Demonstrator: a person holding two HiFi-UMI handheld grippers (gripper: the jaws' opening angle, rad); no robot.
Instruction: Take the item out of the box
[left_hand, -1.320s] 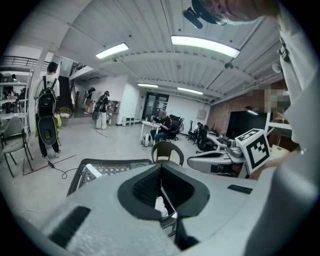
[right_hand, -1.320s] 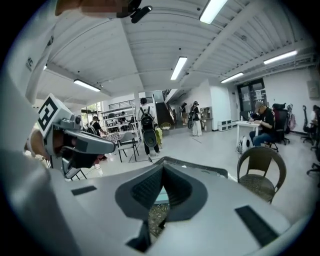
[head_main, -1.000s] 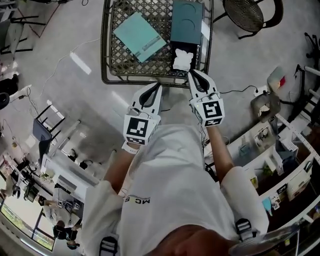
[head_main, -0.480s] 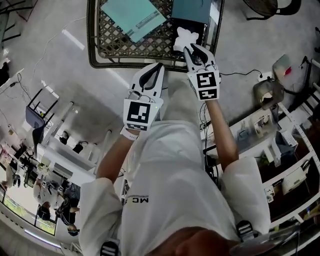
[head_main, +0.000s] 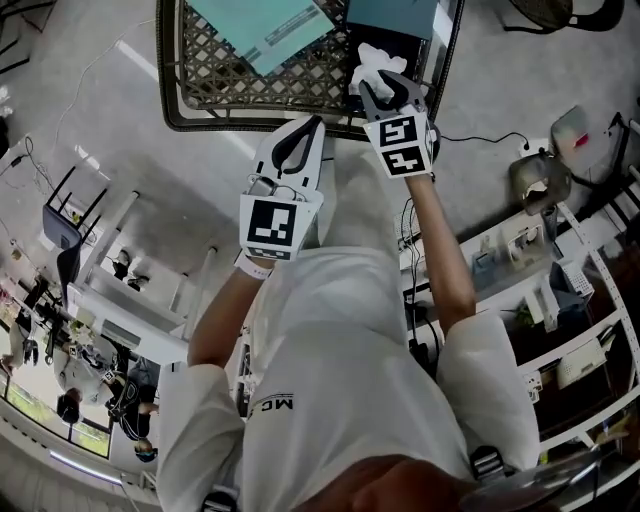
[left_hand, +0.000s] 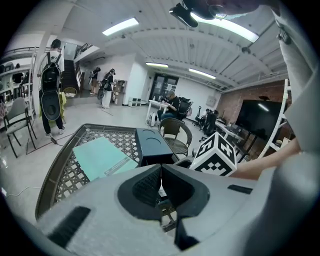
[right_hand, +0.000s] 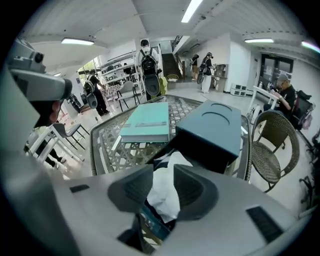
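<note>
A dark blue box (head_main: 395, 22) lies on a metal lattice table (head_main: 172, 95), its open end facing me. A crumpled white item (head_main: 375, 60) sticks out of that end. My right gripper (head_main: 386, 92) reaches down to it. Its jaws have just been opening, and in the right gripper view the white item (right_hand: 167, 197) lies between the parted jaws of that gripper (right_hand: 164, 176), in front of the box (right_hand: 210, 130). My left gripper (head_main: 317, 124) is shut and empty at the table's near edge. In the left gripper view its jaws (left_hand: 161, 172) point at the box (left_hand: 150, 145).
A flat teal booklet (head_main: 265, 25) lies on the table left of the box. A wicker chair (right_hand: 272, 145) stands beyond the table's far side. Shelving (head_main: 560, 290) and a cable run along the right on the floor. People stand far back in the room.
Both grippers have moved toward the table. The right gripper, shut a second ago, now stands with its jaws parted around the white item. The left gripper stays shut.
</note>
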